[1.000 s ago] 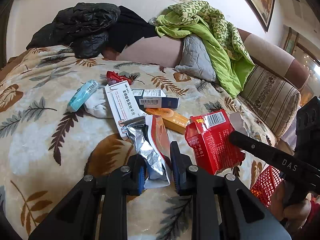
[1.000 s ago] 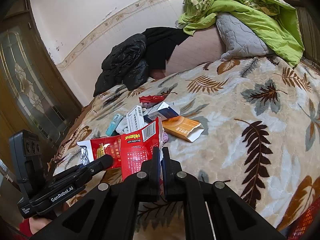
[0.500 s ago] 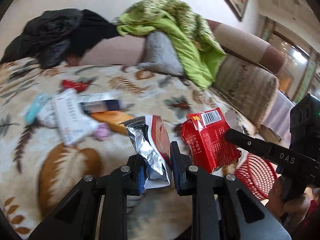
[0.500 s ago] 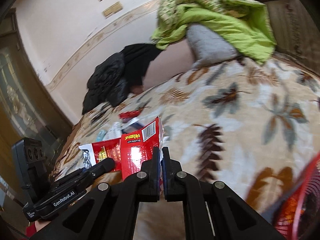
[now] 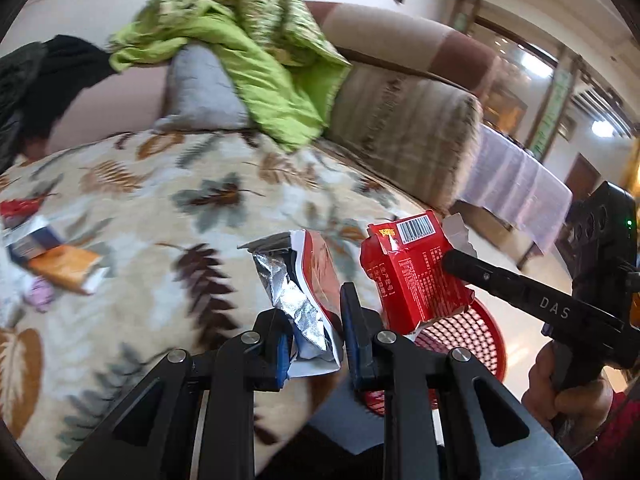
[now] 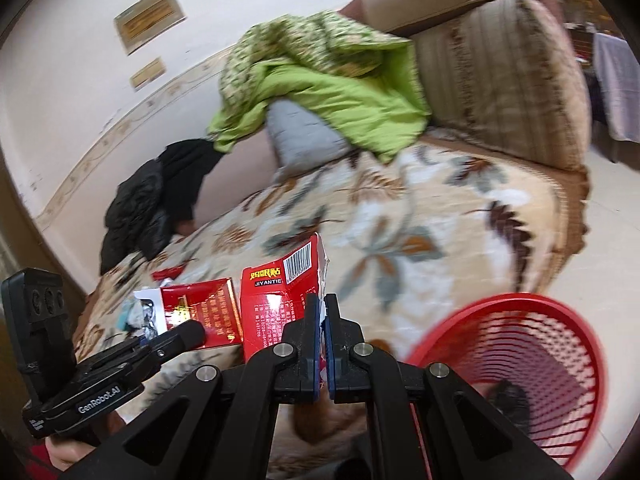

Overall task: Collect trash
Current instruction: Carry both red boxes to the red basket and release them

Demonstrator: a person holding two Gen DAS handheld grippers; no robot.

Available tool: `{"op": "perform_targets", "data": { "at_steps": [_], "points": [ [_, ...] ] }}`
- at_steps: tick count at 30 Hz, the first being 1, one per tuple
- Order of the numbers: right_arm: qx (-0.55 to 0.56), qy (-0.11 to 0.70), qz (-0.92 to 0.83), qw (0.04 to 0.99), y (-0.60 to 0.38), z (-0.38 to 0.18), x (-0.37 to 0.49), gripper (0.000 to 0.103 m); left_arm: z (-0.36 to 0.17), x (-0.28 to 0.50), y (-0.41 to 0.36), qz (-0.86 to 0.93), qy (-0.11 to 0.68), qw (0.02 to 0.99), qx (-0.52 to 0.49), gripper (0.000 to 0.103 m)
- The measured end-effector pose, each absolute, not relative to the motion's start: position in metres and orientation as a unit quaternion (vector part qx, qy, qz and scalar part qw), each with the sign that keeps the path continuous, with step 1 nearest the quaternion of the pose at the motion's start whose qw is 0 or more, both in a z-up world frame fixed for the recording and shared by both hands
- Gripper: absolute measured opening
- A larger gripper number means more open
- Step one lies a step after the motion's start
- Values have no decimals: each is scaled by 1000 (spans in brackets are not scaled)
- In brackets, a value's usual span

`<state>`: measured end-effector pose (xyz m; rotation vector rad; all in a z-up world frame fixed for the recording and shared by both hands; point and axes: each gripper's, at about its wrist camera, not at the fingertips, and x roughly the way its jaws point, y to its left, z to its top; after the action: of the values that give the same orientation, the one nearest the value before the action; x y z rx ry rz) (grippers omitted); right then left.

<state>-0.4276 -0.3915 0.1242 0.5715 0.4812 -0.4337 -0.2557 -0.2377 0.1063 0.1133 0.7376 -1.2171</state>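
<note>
**Two pieces of trash in hand, basket close, more left on the bed**

The left gripper [image 5: 314, 334] is pinched on a torn red packet with silver foil lining [image 5: 304, 288], held up clear of the leaf-patterned blanket [image 5: 160, 208]. The right gripper [image 6: 323, 330] is pressed tight on the torn edge of a red carton [image 6: 280, 300] with a barcode, also held in the air. Both pieces hang side by side near the bed's edge, and the red mesh basket [image 6: 520, 360] sits on the floor just beside and below them.

Neither piece is in the basket yet; dropping them in looks like the step in hand. The basket's inside is blurred, so what it already holds is hard to tell. Still lying on the blanket, well apart from the grippers, are an orange box [image 5: 64, 268], a blue-and-white box [image 5: 30, 240] and a red wrapper [image 5: 18, 208], so a good share of the collecting seems left.
</note>
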Motion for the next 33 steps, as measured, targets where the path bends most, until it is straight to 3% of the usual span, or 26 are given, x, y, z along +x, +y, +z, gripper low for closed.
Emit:
{"op": "perform_targets", "data": {
  "at_steps": [11, 15, 16, 18, 21, 24, 26, 29, 32, 33],
  "points": [
    [267, 253, -303, 879, -442, 115, -507, 3, 115, -327, -318, -625, 355, 686, 108, 21],
    [271, 283, -320, 863, -455, 101, -516, 8, 99, -350, -350, -629, 383, 662, 138, 22],
    [273, 292, -323, 858, -458, 97, -517, 13, 93, -355, -357, -626, 395, 656, 147, 23],
    [269, 302, -334, 852, -461, 94, -520, 41, 86, -361, -366, -625, 410, 645, 160, 30],
    [241, 299, -358, 851, -457, 100, -525, 56, 86, -363, -365, -619, 406, 652, 163, 51],
    [197, 301, -399, 843, -450, 110, -526, 72, 93, -358, -355, -610, 396, 669, 153, 51],
    [174, 303, -415, 840, -446, 117, -523, 75, 99, -351, -344, -601, 387, 685, 144, 53],
    [145, 308, -437, 833, -438, 126, -515, 75, 107, -343, -320, -576, 359, 720, 144, 64],
    [113, 285, -476, 824, -422, 134, -513, 92, 111, -334, -298, -556, 346, 742, 146, 65],
    [107, 278, -476, 827, -417, 136, -512, 92, 111, -331, -290, -550, 344, 747, 144, 65]
  ]
}}
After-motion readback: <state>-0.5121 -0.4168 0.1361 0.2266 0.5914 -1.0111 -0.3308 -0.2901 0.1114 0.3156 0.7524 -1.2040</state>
